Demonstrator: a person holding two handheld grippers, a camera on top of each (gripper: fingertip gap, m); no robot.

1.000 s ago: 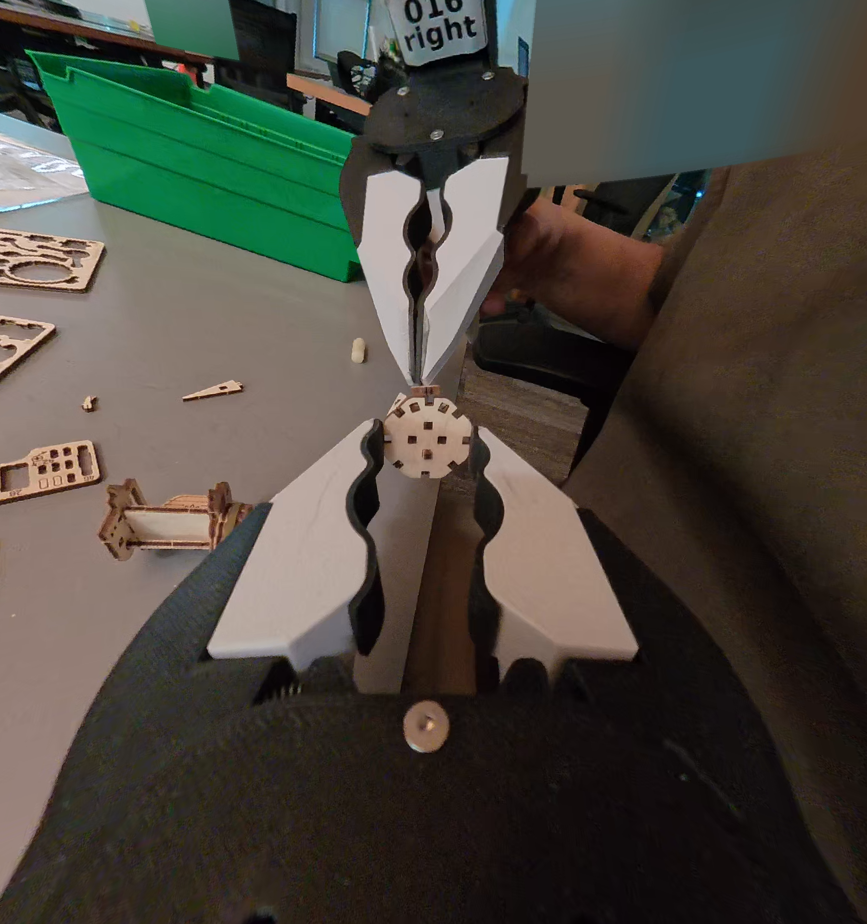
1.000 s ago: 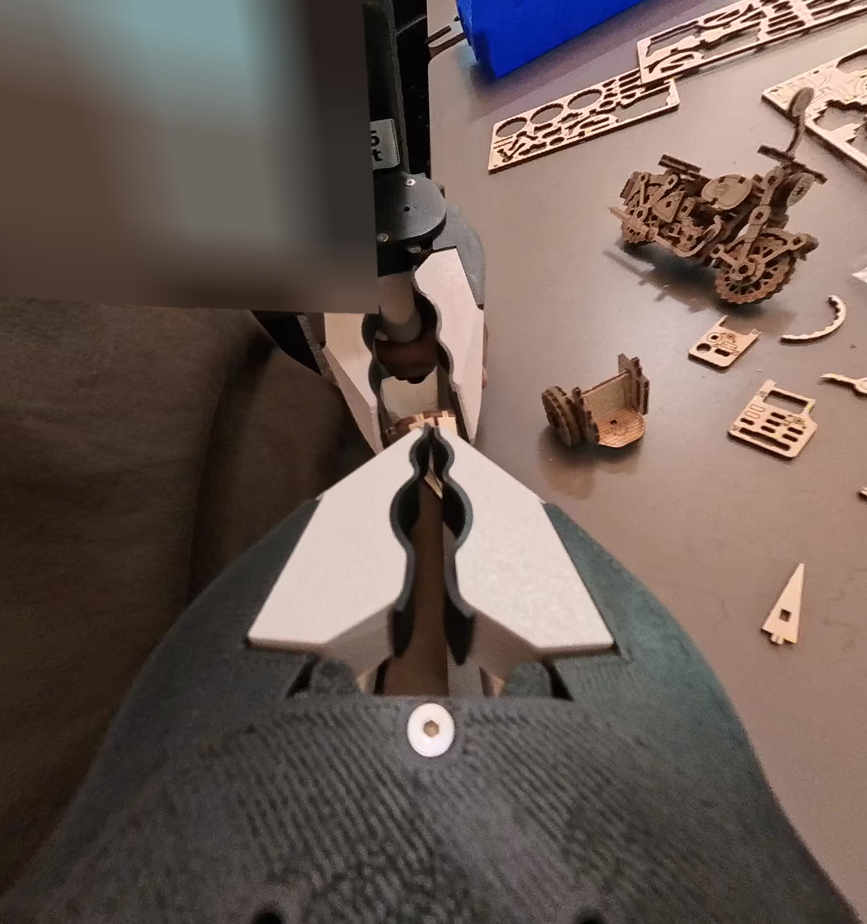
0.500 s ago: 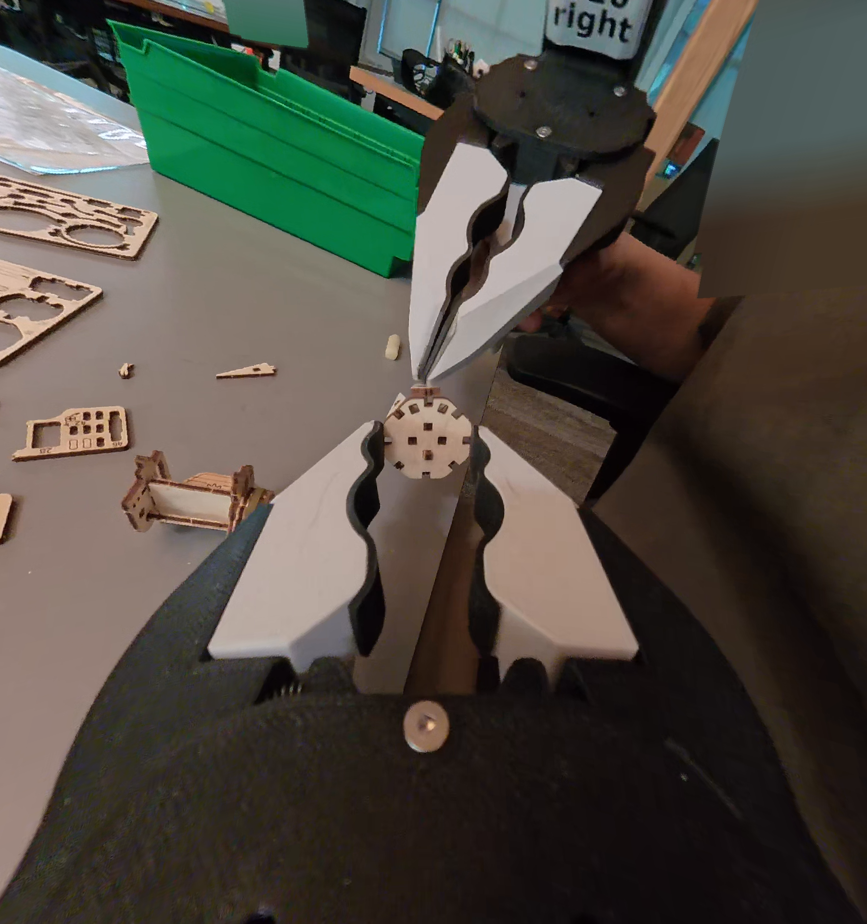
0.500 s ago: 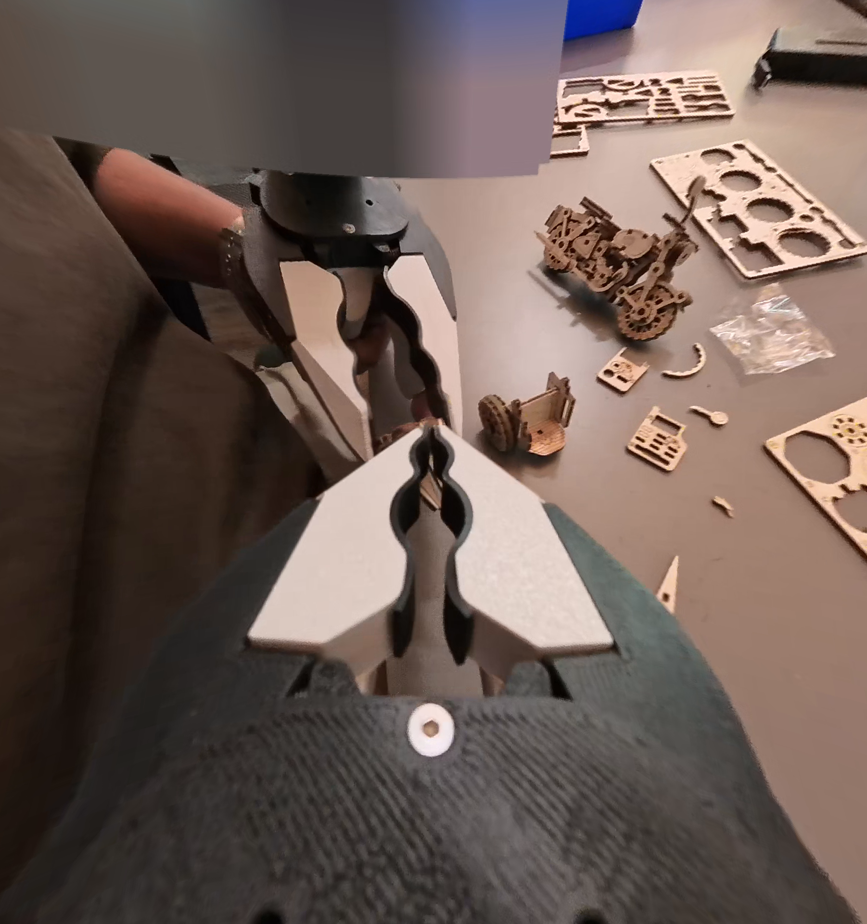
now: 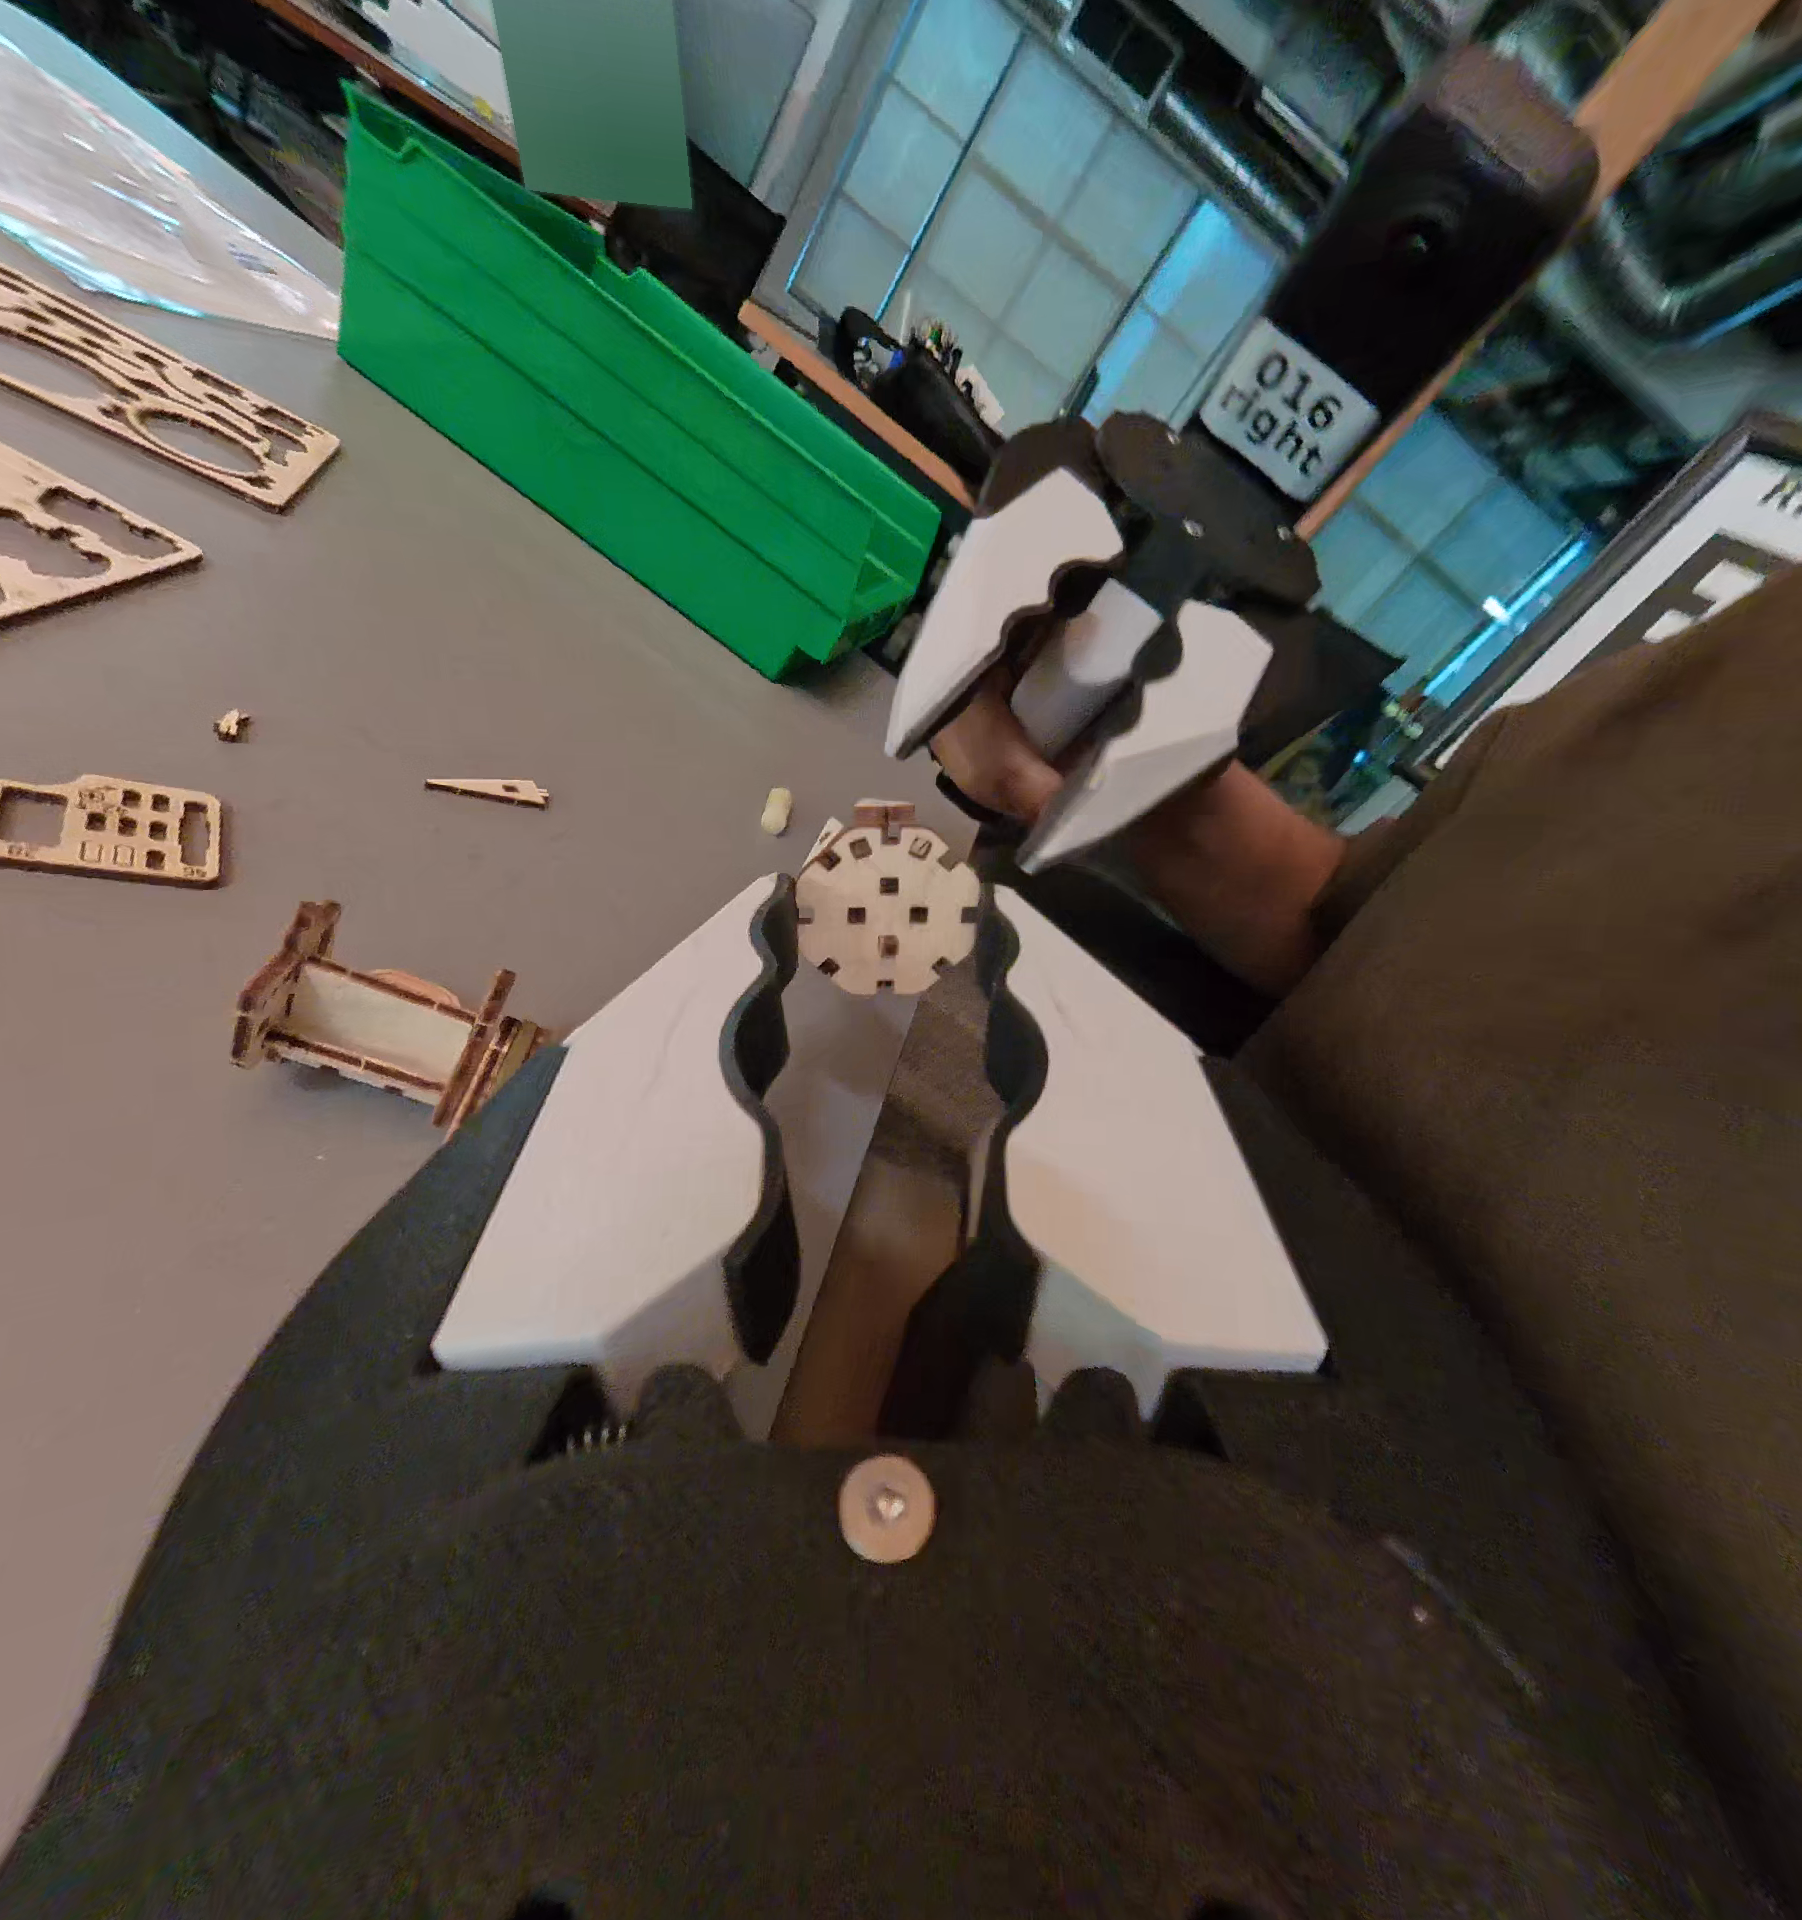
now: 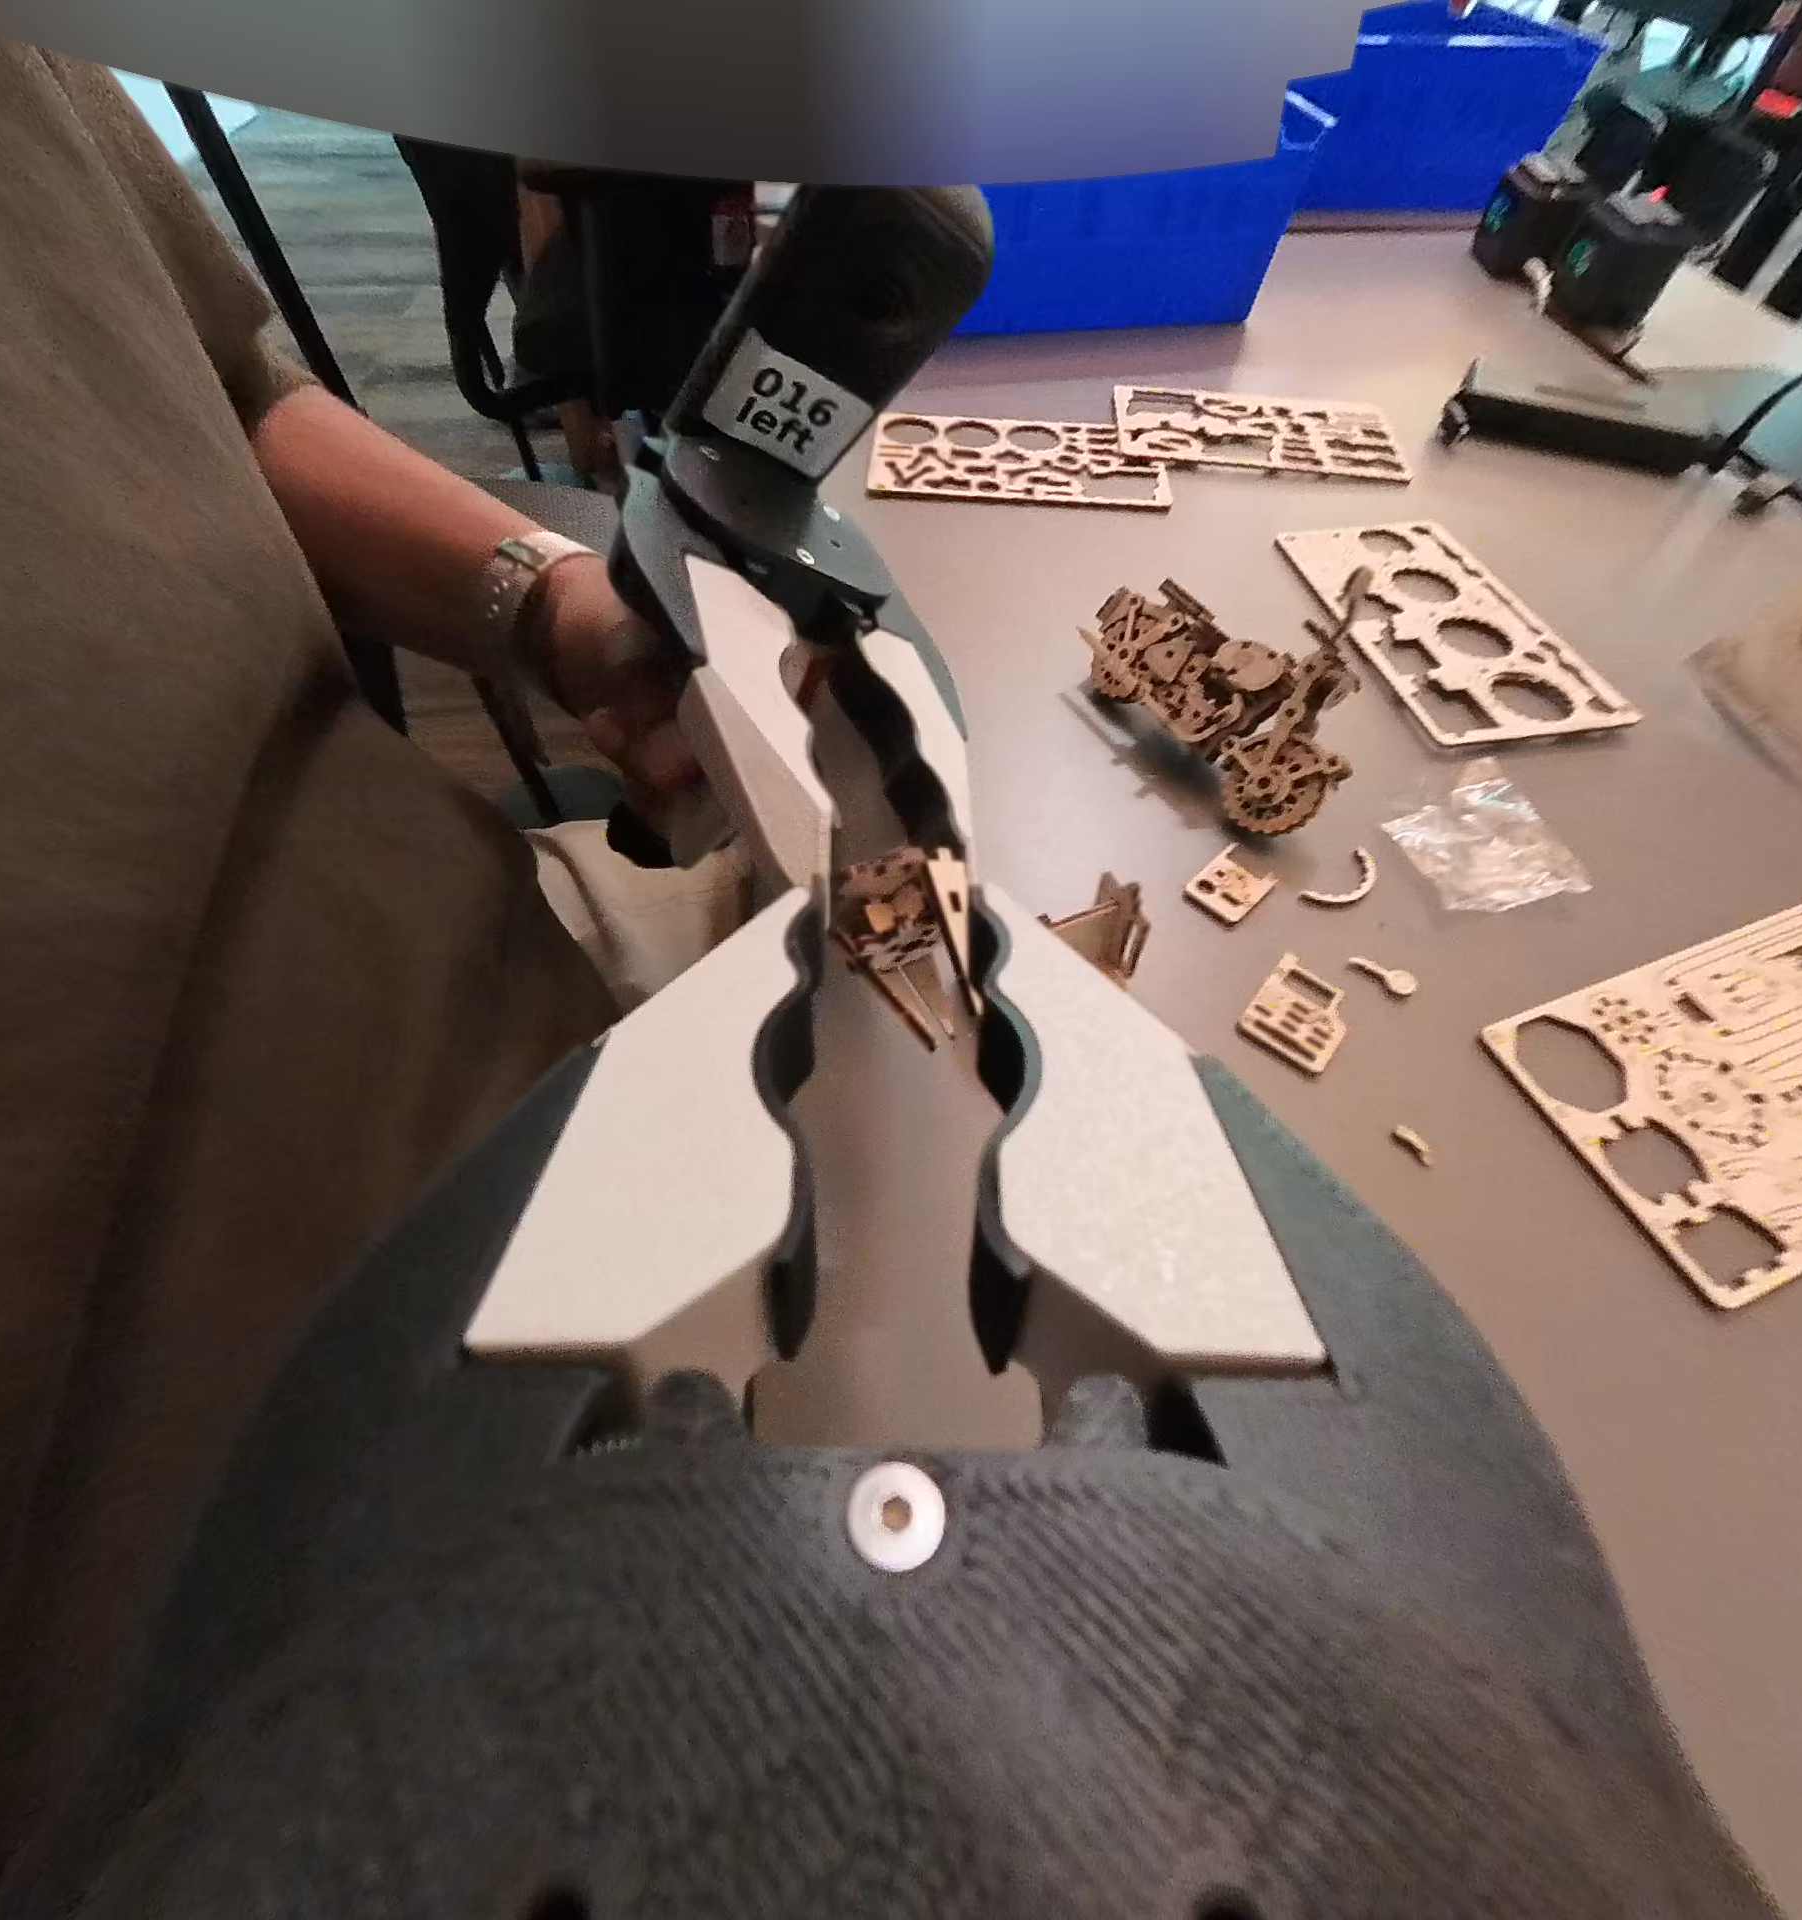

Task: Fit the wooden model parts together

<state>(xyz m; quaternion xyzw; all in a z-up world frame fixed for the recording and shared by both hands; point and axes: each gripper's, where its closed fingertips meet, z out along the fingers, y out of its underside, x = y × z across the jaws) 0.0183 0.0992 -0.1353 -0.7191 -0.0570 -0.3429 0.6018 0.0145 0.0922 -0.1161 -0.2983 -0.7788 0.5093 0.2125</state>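
The left gripper (image 5: pixel 884 914) pinches a pale round slotted plywood disc assembly (image 5: pixel 886 920) between its fingers' tips, while the right gripper (image 6: pixel 897 925), fingers parted and empty, faces it closely; the light, brittle piece looks safest gripped by its rim.

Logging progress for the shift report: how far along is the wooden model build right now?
Done: a motorcycle model looks largely built; a box-shaped sub-assembly lies separate. In hand: the left gripper is shut on a slotted disc sub-assembly; the right gripper is open, jaws empty. Left: joining these, plus loose bits like the curved piece; one part sheet holds uncut pieces.
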